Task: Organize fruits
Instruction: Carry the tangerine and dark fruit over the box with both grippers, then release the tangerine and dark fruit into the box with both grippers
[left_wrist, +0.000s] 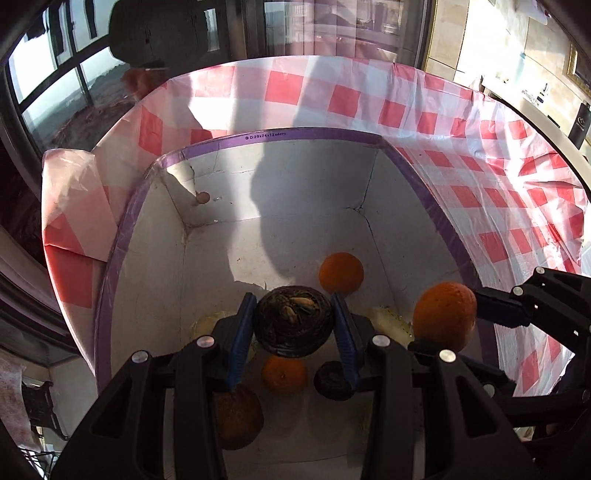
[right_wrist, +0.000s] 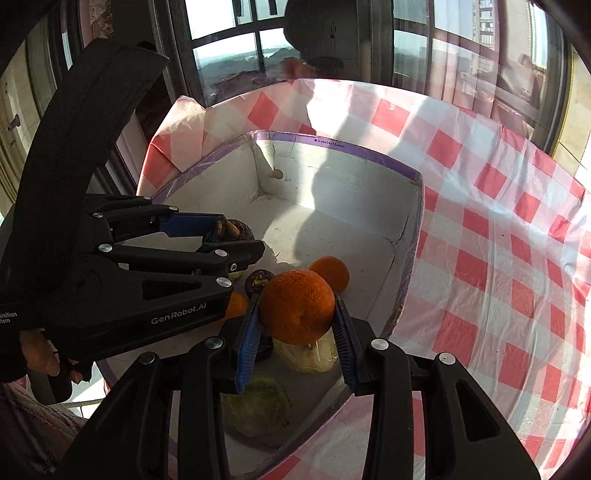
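Dark-framed windows (right_wrist: 236, 55) stood behind the table, its red-and-white checked cloth (right_wrist: 498, 229) sunlit; hills showed through the glass.

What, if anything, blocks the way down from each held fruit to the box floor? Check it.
Left gripper holds a dark fruit above a small orange and a dark fruit. Right gripper holds an orange over a pale yellow fruit. Bare floor lies further in.

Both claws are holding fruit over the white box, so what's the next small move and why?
Probably lower both a little and let go. The left claw grips a dark fruit and the right claw grips an orange, both above the box, where other oranges already lie on the floor.
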